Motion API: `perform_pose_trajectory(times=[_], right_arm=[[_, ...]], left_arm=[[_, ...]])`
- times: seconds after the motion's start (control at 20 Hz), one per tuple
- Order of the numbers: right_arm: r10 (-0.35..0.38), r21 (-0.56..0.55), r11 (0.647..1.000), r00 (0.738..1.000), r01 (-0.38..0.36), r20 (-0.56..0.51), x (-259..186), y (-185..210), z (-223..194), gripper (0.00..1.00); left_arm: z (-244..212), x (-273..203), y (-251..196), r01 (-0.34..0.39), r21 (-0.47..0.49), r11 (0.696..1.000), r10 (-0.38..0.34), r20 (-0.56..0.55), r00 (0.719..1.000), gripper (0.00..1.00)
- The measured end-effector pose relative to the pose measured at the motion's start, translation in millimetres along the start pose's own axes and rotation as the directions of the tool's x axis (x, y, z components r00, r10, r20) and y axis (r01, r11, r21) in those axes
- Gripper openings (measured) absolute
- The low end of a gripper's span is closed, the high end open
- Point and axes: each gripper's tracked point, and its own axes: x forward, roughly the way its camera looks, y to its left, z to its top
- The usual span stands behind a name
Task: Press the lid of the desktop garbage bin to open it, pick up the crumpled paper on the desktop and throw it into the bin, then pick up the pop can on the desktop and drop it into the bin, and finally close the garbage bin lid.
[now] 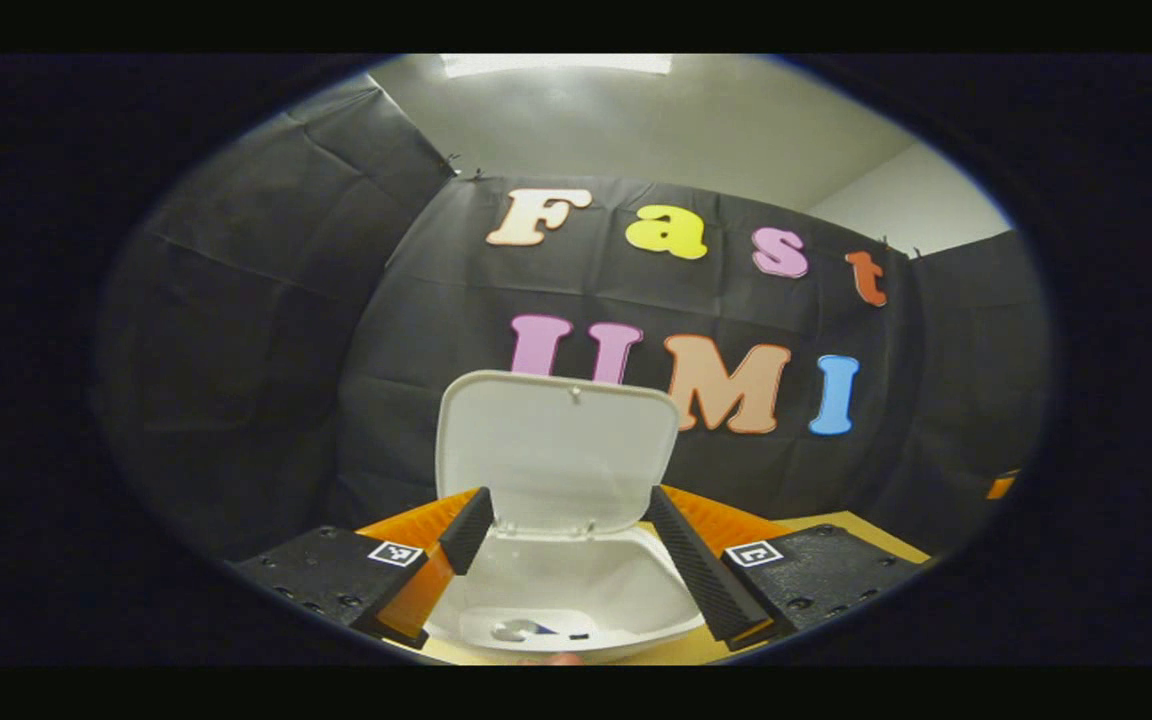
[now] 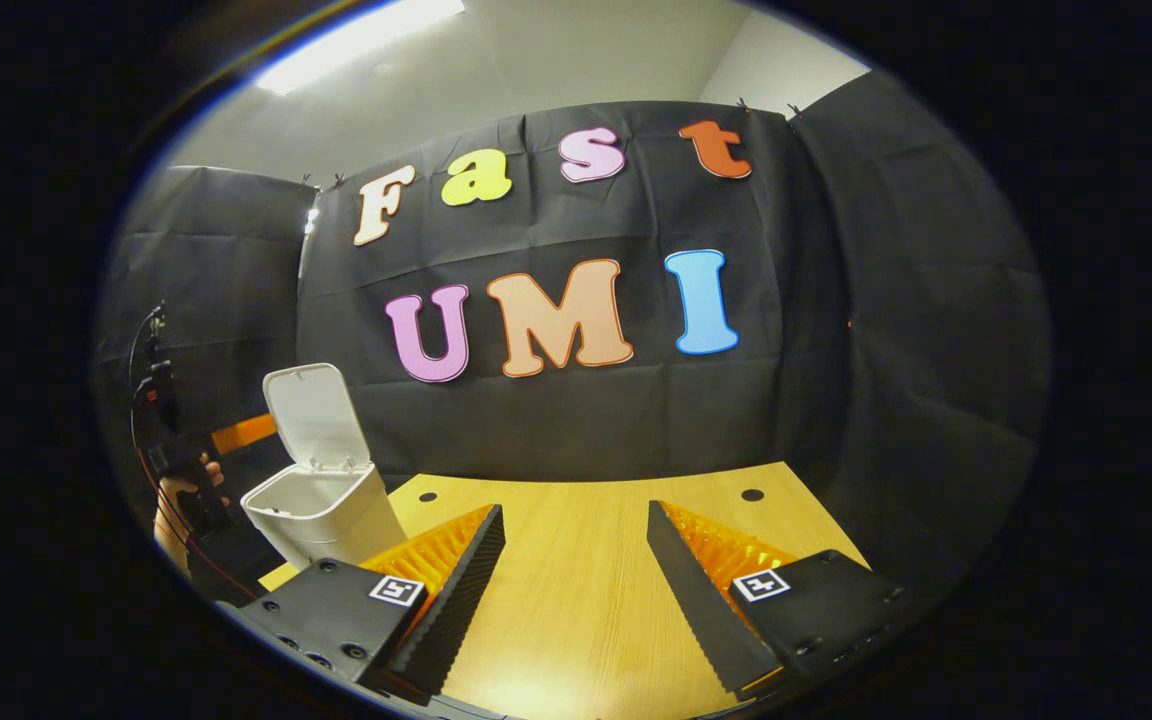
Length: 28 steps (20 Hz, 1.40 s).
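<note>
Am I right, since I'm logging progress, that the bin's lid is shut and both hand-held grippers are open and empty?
Not quite: the lid stands open above the bin, as the right gripper view shows. Both hand-held grippers, left and right, are open and empty.

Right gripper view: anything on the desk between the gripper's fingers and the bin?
No. Bare wooden desktop lies between the open right gripper and the bin, right gripper view.
</note>
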Motion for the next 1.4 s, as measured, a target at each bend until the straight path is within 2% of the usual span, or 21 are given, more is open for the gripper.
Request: perform_pose_trajectory(times=[0.1,0.2,0.3,0.45,0.55,0.65,0.75,0.85,0.95,1.0,1.05,1.4], right_arm=[[-0.003,0.006,1.0,1.0,0.003,-0.001,0,-1,-1,0.96],[0.001,0.013,1.0,1.0,-0.001,0.001,-1,0,-2,0.96],[0.006,0.02,1.0,1.0,-0.006,0.0,-2,0,-2,0.96],[-0.006,0.037,0.999,1.0,0.006,0.0,-6,-7,-3,0.96],[-0.021,0.054,0.998,1.0,0.021,0.002,-10,-14,-3,0.96],[-0.034,0.072,0.997,0.999,0.034,0.003,-13,-20,-3,0.96],[-0.044,0.085,0.995,0.999,0.043,-0.001,-16,-25,-5,0.96],[-0.039,0.076,0.996,0.999,0.039,-0.003,-21,-24,-8,0.96],[-0.039,0.049,0.998,0.999,0.039,0.003,-23,-23,-8,0.96],[-0.035,0.042,0.999,0.999,0.035,0.004,-23,-22,-8,0.96],[-0.028,0.041,0.999,1.0,0.028,0.005,-23,-20,-8,0.96],[0.033,0.074,0.997,0.999,-0.033,-0.003,-17,-13,-15,0.96]], left_arm=[[41,21,-9,0.033,0.0,0.999,-0.033,0.085,0.996,0.92],[79,41,-10,0.034,-0.001,0.999,-0.034,0.158,0.987,0.93],[108,58,-2,-0.004,0.033,0.999,-0.003,0.202,0.979,0.93],[133,81,18,-0.103,0.104,0.989,0.078,0.218,0.973,0.91],[124,101,19,-0.106,0.088,0.99,0.09,0.166,0.982,0.92],[98,121,25,-0.107,0.075,0.991,0.102,0.064,0.993,0.93],[67,134,37,-0.121,0.087,0.989,0.126,-0.052,0.991,0.93],[46,132,39,-0.111,0.066,0.992,0.12,-0.138,0.983,0.91],[55,125,37,-0.098,0.092,0.991,0.107,-0.099,0.989,0.94],[52,120,36,-0.093,0.092,0.991,0.103,-0.105,0.989,0.9],[51,111,34,-0.093,0.11,0.99,0.104,-0.097,0.99,0.9],[26,41,18,-0.105,0.192,0.976,0.118,-0.058,0.991,0.92]])
